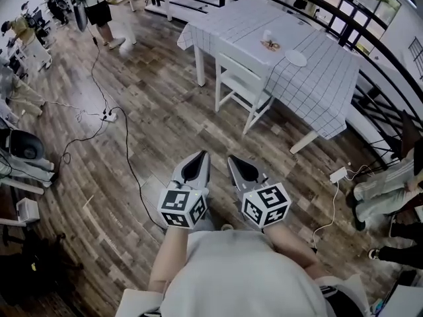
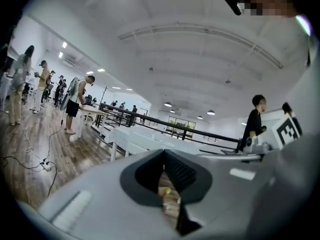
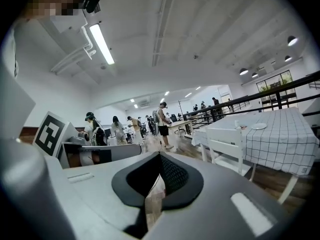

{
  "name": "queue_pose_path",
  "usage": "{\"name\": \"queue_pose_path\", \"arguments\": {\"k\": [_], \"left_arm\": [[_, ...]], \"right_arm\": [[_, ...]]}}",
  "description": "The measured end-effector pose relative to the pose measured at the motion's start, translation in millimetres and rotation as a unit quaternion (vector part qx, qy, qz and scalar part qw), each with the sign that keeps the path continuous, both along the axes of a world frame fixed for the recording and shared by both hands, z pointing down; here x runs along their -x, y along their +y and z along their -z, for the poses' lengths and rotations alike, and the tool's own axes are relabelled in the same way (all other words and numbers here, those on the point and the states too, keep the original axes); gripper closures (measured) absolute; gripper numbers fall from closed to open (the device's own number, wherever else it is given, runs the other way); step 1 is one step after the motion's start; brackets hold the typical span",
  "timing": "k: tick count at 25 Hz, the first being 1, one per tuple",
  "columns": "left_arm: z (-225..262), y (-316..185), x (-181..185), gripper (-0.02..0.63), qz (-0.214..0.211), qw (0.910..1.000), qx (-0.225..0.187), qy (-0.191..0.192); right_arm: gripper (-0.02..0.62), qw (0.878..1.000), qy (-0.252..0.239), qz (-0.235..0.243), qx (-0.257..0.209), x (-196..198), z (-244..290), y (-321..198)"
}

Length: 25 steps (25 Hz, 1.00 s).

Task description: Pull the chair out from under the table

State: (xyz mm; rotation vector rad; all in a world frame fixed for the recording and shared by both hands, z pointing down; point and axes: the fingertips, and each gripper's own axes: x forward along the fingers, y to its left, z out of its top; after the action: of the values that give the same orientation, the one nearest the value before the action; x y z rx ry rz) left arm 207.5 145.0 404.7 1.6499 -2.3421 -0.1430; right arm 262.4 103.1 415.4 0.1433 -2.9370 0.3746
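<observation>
Floor, far left: black cable (image 1: pixel 99 78) running to a white power strip (image 1: pixel 110 116) on the wood planks, well apart from the work area.

Left gripper (image 1: pixel 198 162): low in the head view, near the body, pointing up-frame towards the furniture. In its own view (image 2: pixel 162 155) the jaws are together with nothing between them, only floor showing past the tips.

Right gripper (image 1: pixel 239 167): just beside the left, same heading. Jaws together and empty in its own view too (image 3: pixel 159 156).

Chair (image 1: pixel 241 88): white, slatted back, tucked at the near side of the table (image 1: pixel 330 104), with the seat partly under the hanging checked cloth (image 1: pixel 310 84). Well apart from both grippers. The right gripper view shows its backrest facing the jaws (image 3: pixel 229 151).

Judgement:
- Rigid frame, likely wood, moderate weight. It should slide on the planks rather than need lifting, though the legs may catch at plank seams.
- Best hold looks like the top rail of the backrest, one gripper towards each end, jaws opened first.
- Pull low and even so it doesn't tip.
- Watch the cloth hem: plate (image 1: pixel 297 58) and cup (image 1: pixel 267 36) sit on top
</observation>
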Motion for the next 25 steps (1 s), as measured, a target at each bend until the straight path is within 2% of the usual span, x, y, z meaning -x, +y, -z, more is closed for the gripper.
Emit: {"name": "queue_pose_path", "arguments": {"k": [8,25], "left_arm": [[2.6,-39.5,61.3,0.597,-0.041,0.999,0.005,-0.015],[7.9,-100.3,187.8,0.597,-0.1,0.9949,0.002,-0.002]], "right_arm": [[0.598,1.0,0.0,-0.025,-0.007,70.6,4.5,-34.4],[0.597,0.996,0.001,-0.084,-0.014,196.2,19.5,-86.7]]}}
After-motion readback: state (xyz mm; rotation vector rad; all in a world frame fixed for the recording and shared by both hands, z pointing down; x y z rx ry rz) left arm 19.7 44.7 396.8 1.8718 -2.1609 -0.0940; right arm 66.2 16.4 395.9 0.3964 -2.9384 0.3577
